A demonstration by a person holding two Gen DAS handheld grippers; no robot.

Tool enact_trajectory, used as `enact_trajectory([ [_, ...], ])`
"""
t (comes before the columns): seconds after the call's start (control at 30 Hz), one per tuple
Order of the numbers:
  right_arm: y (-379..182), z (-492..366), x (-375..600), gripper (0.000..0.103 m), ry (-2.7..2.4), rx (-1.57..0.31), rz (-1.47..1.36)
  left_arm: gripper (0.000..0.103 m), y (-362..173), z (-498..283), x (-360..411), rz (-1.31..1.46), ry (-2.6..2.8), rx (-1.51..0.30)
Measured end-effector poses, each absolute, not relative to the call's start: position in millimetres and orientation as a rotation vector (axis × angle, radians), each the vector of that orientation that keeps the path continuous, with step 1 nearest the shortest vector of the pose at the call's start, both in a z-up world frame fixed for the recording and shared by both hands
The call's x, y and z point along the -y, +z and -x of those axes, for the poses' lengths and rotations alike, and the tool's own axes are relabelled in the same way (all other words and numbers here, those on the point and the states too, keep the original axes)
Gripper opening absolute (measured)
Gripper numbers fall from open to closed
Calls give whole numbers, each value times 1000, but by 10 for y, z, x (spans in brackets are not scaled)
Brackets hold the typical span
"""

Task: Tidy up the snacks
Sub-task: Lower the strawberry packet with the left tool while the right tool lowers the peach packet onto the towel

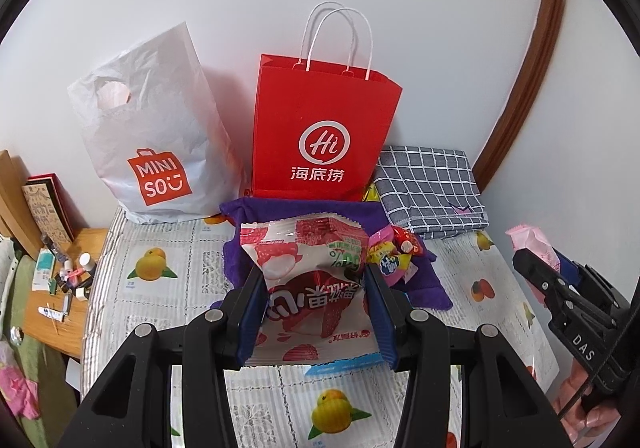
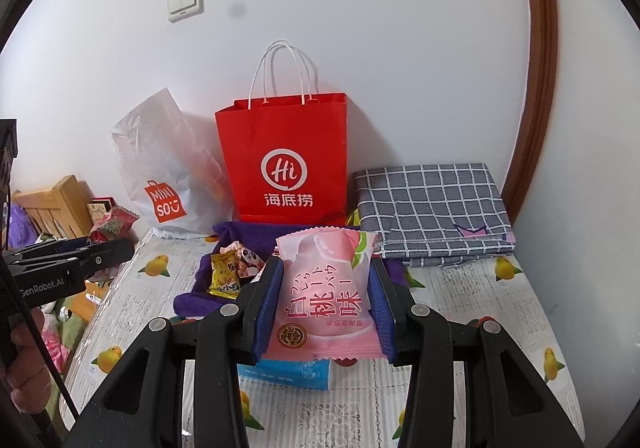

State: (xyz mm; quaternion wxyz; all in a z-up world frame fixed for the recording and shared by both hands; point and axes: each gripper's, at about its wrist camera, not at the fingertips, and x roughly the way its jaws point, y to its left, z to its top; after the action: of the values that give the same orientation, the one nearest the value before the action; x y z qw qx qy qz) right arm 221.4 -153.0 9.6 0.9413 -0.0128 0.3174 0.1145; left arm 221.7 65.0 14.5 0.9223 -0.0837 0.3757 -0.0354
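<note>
Snacks are held in both grippers at this moment. The left gripper (image 1: pixel 316 304) is closed on a red lychee jelly packet (image 1: pixel 310 280), which is pinched from both sides by the blue pads, with its printing upside down and its long axis pointing away from the camera. The right gripper (image 2: pixel 324 308) is closed in the same manner on a pink white-peach snack packet (image 2: pixel 326 288), held upright between the pads. Both packets are lifted above the fruit-patterned tablecloth (image 2: pixel 500 320). Directly ahead of each gripper, standing against the wall, a red Haidilao paper bag (image 2: pixel 284 168) is seen with its mouth open upward; a white Miniso plastic bag (image 1: pixel 160 136) is placed to its left, and a folded checked cloth (image 2: pixel 432 204) to its right. Between the grippers and the red bag a purple cloth (image 1: pixel 288 212) lies, on which several small candies (image 2: pixel 232 272) remain. It is judged that the red bag is the probable destination, since it lies straight forward and higher than both packets, so each packet should be raised above the rim before being released. Neither gripper appears clearly nearer to the bag. A blue packet (image 2: pixel 288 374) is partly visible under the right gripper, on the table.
</note>
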Motion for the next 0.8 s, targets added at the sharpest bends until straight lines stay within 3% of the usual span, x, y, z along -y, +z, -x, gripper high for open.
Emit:
enact_trajectory([
  [0.8, -60, -2923, 1263, 42, 265, -663, 40, 45, -112, -2869, -865, 211, -69, -797],
])
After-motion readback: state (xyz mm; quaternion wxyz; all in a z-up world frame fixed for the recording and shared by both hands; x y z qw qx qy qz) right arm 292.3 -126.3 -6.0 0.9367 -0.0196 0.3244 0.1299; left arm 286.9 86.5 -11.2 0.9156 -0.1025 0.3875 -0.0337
